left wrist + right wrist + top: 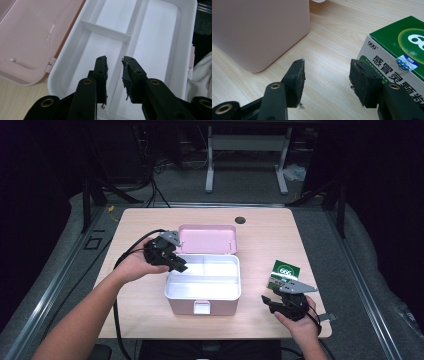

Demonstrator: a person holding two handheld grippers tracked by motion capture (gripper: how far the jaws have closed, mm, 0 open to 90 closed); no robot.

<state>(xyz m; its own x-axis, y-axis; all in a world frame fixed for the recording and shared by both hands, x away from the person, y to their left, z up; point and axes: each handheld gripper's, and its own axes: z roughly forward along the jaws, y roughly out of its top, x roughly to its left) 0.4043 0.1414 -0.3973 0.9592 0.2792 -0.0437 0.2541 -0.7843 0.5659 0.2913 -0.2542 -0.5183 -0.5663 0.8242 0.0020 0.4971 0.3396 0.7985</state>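
Left gripper: I see my left black two-jaw gripper over the left rim of the box; in the left gripper view its jaws stand slightly apart, a narrow gap between the pads, gripping nothing.
Right gripper: my right black gripper sits low near the table's right front; in the right gripper view its jaws are spread wide with bare wood between them.
Count: I count two grippers, one box, one carton, one table.
Box: a pink, round-cornered plastic storage box at mid-table, its lid swung open to the far side; the glossy white inner tray has thin dividers forming three compartments, all bare.
Carton: a green-and-white cardboard medicine carton printed "999" lies flat just beyond the right gripper, touching or nearly touching one jaw; its long axis runs slightly diagonally away from me.
Table: a pale wood-grain rectangular tabletop with rounded corners.
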